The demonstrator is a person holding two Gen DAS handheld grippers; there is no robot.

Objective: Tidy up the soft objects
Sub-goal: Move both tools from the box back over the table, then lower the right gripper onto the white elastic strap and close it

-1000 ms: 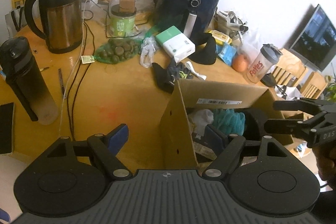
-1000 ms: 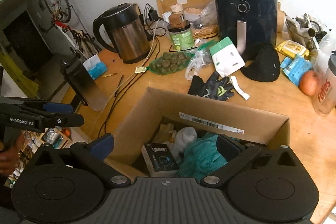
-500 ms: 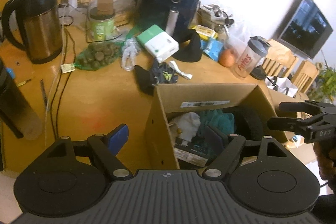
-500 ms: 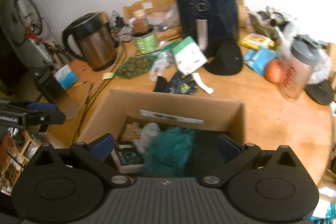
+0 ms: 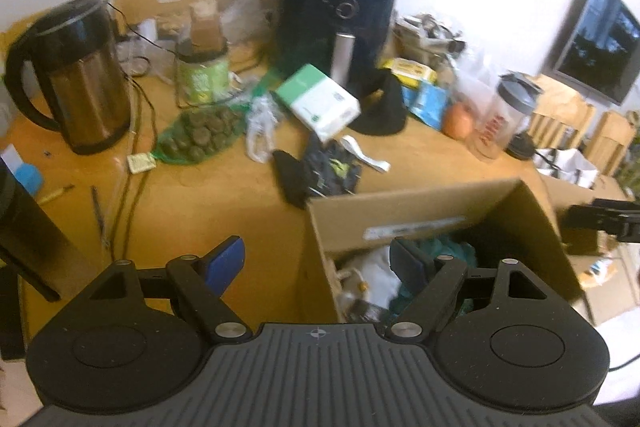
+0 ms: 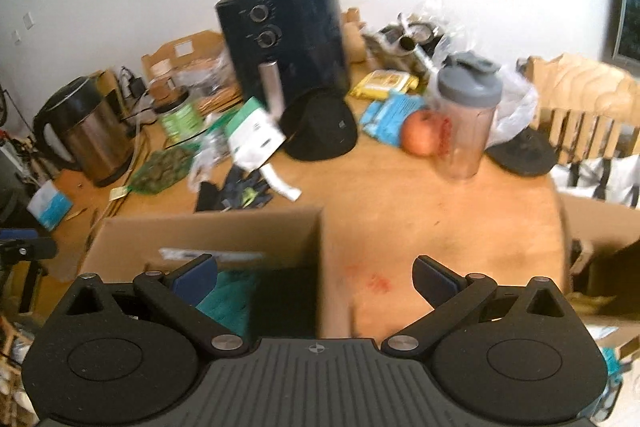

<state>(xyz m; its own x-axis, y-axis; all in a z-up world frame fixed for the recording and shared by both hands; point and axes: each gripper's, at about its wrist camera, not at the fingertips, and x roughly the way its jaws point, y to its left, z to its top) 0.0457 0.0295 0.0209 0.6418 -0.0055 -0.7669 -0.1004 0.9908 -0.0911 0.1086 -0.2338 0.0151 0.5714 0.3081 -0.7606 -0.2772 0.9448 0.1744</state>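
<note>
Bench: round wooden top, crowded along its far edge, bare wood at its right edge.
Cardboard box: open-topped, at the near edge of the bench; a white label strip runs along the inside of its far wall.
Air fryer: dark, at the far edge of the bench against the wall, with a bagged stack of flat rounds on top.
Kettle: steel and black, at the far left of the bench.
Shaker bottle: clear with a grey lid, towards the right edge, an apple touching its left side.
Black cap: lies on the bench just in front of the air fryer.
Teal cloth: soft, inside the box beside something white.
Gloves: dark pair with a white strap, flat on the bench just beyond the far wall of the box.
Left gripper: jaws wide apart and holding nothing; they straddle the left wall of the box, one blue pad over bare bench, the other over the box's contents.
Right gripper: jaws wide apart and holding nothing; they straddle the right wall of the box, left pad above the teal cloth, right pad over bare bench.
</note>
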